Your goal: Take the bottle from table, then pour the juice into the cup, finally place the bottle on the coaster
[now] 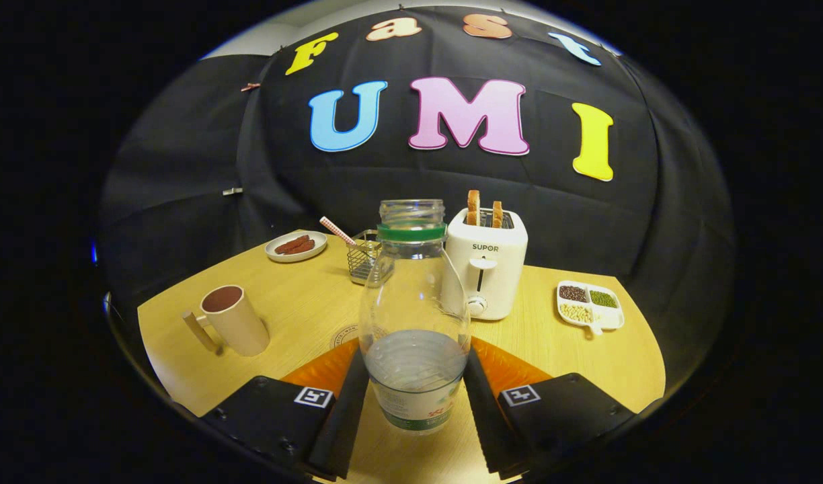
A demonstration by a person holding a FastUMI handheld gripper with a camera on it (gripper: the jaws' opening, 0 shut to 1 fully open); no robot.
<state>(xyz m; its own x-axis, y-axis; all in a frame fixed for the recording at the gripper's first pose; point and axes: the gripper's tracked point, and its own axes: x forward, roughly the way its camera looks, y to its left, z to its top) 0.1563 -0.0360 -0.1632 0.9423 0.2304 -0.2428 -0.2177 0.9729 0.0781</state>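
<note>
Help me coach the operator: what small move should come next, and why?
Probably lift the bottle straight up. The hand-held gripper has both fingers against the bottle's lower sides; it stands upright, uncapped, with liquid low inside. The cup sits off to the left, so raising it first seems wise before carrying it over.

— What colours sit ahead of my gripper [415,403]?
— A clear bottle [414,316] with a green neck ring, fingers pressed on both its sides, over an orange coaster [505,366]

— And around me?
— My beige cup [233,319], a white toaster [487,269], a red-and-white checked straw [336,230], on a pale wood-grain table [297,306]
</note>
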